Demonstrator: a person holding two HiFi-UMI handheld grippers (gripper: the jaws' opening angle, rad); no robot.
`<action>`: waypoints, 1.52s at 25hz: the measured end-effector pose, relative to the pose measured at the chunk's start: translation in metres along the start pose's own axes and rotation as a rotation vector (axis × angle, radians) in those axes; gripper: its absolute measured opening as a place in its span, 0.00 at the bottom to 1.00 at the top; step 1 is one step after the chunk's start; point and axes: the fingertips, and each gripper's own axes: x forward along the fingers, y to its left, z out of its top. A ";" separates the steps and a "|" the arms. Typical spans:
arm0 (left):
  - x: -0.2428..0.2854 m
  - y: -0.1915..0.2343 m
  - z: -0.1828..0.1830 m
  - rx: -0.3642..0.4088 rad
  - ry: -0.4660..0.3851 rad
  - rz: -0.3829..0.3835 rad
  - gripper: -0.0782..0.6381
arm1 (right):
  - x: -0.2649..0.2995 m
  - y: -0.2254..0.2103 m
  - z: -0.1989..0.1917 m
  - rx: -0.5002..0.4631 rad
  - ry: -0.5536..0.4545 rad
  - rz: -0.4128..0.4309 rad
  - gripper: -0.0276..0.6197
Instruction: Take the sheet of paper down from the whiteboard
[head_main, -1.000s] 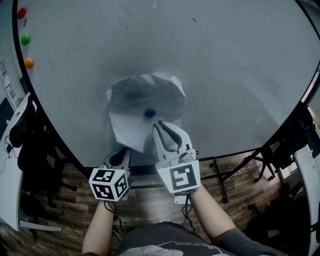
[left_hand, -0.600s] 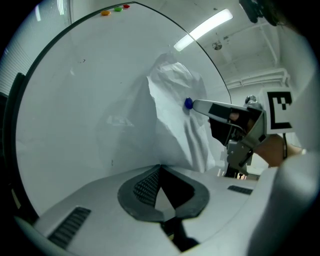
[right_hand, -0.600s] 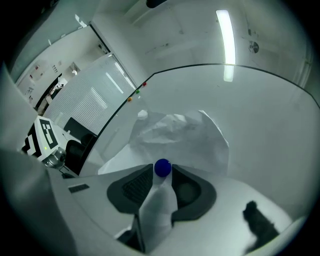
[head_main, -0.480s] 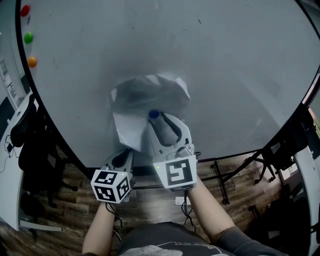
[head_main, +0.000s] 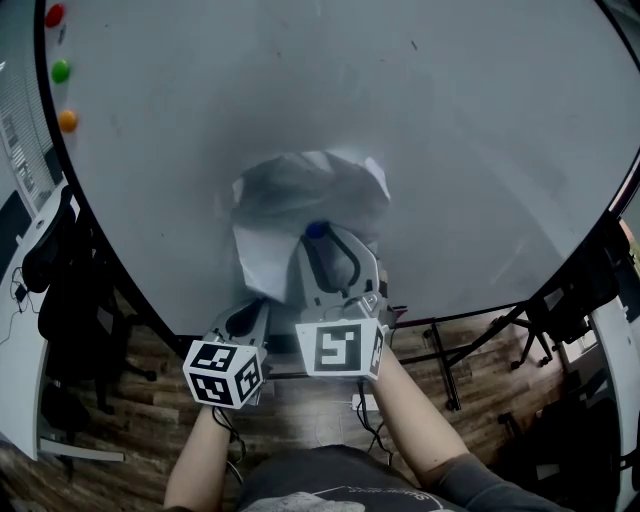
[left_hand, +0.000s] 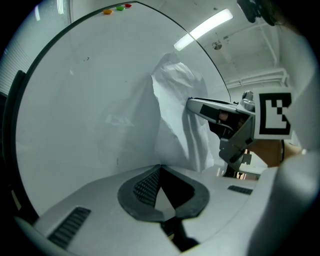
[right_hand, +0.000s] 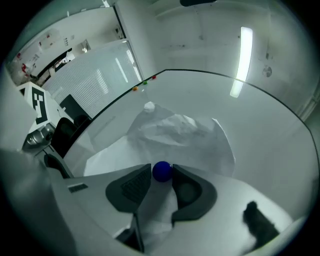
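Our right gripper (head_main: 322, 233) has moved up to the small round blue magnet (right_hand: 162, 171), jaws opening around it. Our left gripper (left_hand: 160, 168) clamps the lower corner of the crumpled white paper sheet (head_main: 300, 190) on the whiteboard (head_main: 460, 140), centre frame; unpinning looks next.

Three coloured magnets (head_main: 61, 70), black chair (head_main: 60, 300)

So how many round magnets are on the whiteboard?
4. The red magnet, green magnet and orange magnet line the whiteboard's upper left edge; the blue magnet sits on the paper. The paper might hide more.
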 end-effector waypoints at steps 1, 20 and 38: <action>0.000 0.000 0.000 0.000 0.001 -0.001 0.13 | 0.000 0.000 0.000 -0.022 0.003 -0.015 0.25; -0.004 0.009 0.009 -0.037 -0.040 0.000 0.13 | 0.000 -0.002 0.000 -0.012 -0.035 -0.066 0.24; -0.021 0.013 -0.021 -0.007 0.030 -0.008 0.13 | -0.071 0.029 -0.040 0.165 0.058 -0.051 0.24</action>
